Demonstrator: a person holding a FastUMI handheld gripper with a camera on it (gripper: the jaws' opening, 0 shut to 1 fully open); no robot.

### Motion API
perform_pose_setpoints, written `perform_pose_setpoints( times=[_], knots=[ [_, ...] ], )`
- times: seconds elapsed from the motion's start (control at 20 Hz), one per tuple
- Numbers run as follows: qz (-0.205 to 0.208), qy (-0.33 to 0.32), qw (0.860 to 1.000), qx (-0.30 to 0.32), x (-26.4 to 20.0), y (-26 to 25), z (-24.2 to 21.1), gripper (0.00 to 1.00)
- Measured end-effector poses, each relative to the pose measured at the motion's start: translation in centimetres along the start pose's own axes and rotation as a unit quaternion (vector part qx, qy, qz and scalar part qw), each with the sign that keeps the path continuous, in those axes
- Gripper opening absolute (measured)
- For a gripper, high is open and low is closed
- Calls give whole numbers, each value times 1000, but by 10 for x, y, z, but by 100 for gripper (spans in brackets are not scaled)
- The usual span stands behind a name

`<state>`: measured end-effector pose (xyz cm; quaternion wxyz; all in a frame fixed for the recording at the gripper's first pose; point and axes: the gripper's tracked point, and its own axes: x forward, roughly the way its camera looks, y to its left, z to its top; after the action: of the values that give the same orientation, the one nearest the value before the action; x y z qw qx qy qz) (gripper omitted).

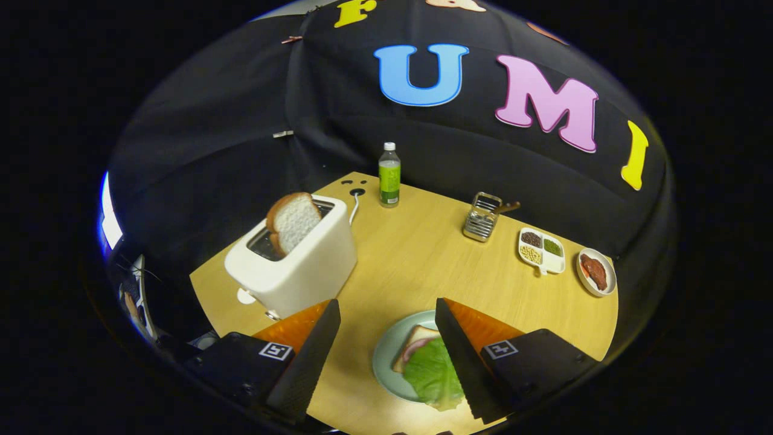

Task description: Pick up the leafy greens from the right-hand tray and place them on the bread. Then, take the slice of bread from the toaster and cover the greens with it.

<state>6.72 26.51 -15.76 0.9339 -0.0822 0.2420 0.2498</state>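
Already the greens (433,374) lie on the bread (416,338) on the plate (383,362), near and just inside the right finger of the hand-held gripper (386,329), so the step in hand looks to be fetching the slice (294,220) from the toaster (296,260). The hand-held gripper stands wide and holds nothing. The slice leans out of the toaster's slot, far and to the left of the fingers, with its crust edge up and much of its face showing. To do this well, I would swing left and come at the slice from above, turning the fingers so they close across its two flat faces, not its crust ends. Grip the exposed upper part lightly, since soft bread crushes, and lift straight up along the slot before moving away, so the toaster does not drag or tip on the surface (410,260). The bottle (389,175) and rack (481,217) stand well apart from that path.
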Motion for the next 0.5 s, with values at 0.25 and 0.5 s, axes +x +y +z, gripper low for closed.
perform_pose_setpoints(
  times=[0.25,0.5],
  knots=[
    [37,-32,998,-30,4,53,48,98],
    [71,-35,996,-50,30,102,71,98]
  ],
)
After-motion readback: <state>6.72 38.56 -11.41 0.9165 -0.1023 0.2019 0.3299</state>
